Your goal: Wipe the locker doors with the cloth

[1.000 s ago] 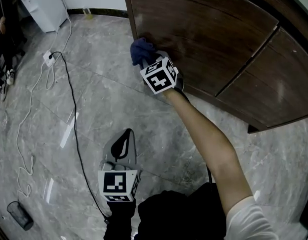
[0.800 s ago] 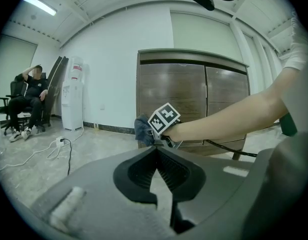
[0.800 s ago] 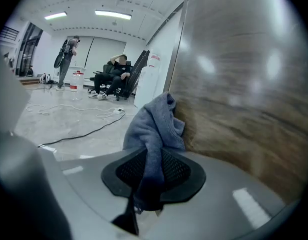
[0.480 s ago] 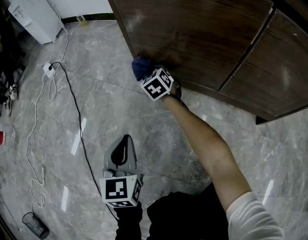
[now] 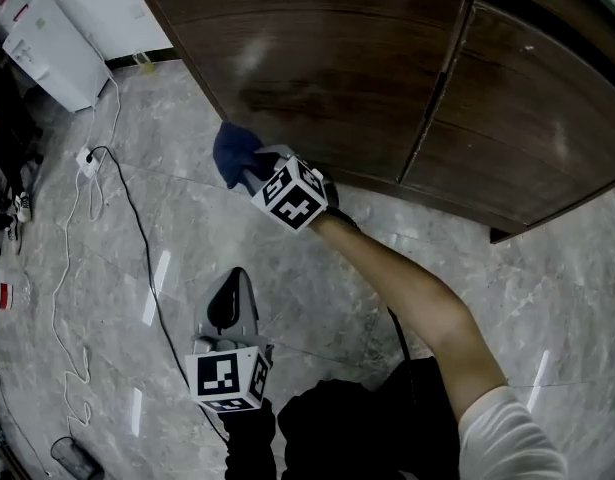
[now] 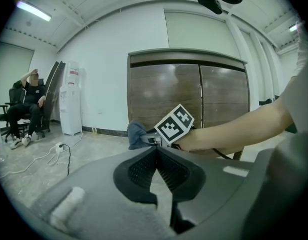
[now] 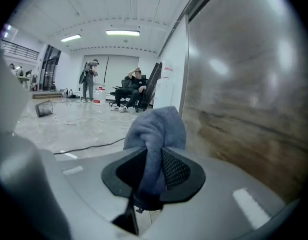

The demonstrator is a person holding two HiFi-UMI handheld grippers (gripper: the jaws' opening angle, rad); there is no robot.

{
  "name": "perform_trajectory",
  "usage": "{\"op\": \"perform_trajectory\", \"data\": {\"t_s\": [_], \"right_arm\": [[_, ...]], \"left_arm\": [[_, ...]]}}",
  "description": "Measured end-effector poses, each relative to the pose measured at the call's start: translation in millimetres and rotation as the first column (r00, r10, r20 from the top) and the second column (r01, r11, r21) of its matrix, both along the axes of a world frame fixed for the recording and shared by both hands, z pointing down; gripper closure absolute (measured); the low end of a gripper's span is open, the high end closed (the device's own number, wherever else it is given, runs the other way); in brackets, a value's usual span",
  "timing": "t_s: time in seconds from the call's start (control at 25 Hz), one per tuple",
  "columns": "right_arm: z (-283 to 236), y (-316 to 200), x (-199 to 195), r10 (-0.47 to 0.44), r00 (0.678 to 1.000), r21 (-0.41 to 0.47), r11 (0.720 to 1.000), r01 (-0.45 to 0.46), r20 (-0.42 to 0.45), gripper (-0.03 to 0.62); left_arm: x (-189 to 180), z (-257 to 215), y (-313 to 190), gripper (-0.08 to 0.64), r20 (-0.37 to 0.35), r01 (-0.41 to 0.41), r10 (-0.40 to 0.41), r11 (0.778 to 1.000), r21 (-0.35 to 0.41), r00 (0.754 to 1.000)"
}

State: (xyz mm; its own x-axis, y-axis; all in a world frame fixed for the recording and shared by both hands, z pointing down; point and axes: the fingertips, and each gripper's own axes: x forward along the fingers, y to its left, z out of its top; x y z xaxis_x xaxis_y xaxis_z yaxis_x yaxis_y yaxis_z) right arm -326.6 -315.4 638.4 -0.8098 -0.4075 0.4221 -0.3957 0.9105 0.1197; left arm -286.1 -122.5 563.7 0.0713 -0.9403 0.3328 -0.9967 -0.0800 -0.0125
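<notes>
A dark wooden locker with two doors [image 5: 317,68] fills the top of the head view; the same doors [image 6: 186,96] show ahead in the left gripper view. My right gripper [image 5: 249,173] is shut on a blue cloth [image 5: 232,151], held near the lower left corner of the left door. In the right gripper view the cloth [image 7: 156,129] bulges out between the jaws, with the door surface [image 7: 254,99] close on the right. My left gripper [image 5: 230,303] hangs low over the floor, shut and holding nothing.
A grey marble floor [image 5: 107,268] spreads left of the locker. A black cable [image 5: 137,228] and a white cord with a plug [image 5: 87,158] trail across it. A white water dispenser [image 5: 47,48] stands far left. A person sits on a chair [image 6: 26,109] further back.
My right gripper with the cloth has slid left and slightly down along the lower part of the left door. The head view has shifted so the locker sits more to the left.
</notes>
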Motion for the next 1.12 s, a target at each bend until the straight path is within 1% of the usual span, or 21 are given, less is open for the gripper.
{"op": "perform_trajectory", "data": {"t_s": [0.12,0.24,0.4,0.52,0.68,0.88,1.0,1.12], "right_arm": [[-36,22,12,-0.047,0.998,0.017,0.999,0.047,0.045,0.508],[-76,45,36,-0.058,0.993,-0.009,0.998,0.059,0.1,0.508],[-139,77,78,-0.056,0.989,-0.076,0.995,0.067,0.136,0.508],[-194,103,116,-0.021,0.988,-0.124,0.991,0.04,0.155,0.508],[-272,138,175,0.067,0.983,-0.161,0.986,-0.04,0.168,0.508],[-389,183,251,0.206,0.957,-0.207,0.964,-0.164,0.202,0.508],[-463,206,299,0.311,0.924,-0.252,0.934,-0.255,0.22,0.508],[-538,228,342,0.418,0.872,-0.281,0.895,-0.347,0.254,0.508]], "left_arm": [[9,-20,0,0.56,0.017,0.017,-0.017,1.0,0.004,1.0],[24,-55,4,0.56,0.031,0.022,-0.021,1.0,-0.008,0.999],[49,-127,6,0.56,0.039,0.002,-0.001,0.999,-0.043,0.999],[66,-194,7,0.56,0.046,-0.018,0.021,0.998,-0.064,0.999],[88,-278,16,0.56,0.052,-0.062,0.067,0.993,-0.102,0.996],[117,-393,32,0.56,0.036,-0.103,0.108,0.987,-0.12,0.993],[139,-465,37,0.56,0.039,-0.139,0.144,0.984,-0.11,0.989],[160,-530,45,0.56,0.045,-0.172,0.176,0.981,-0.094,0.983]]}}
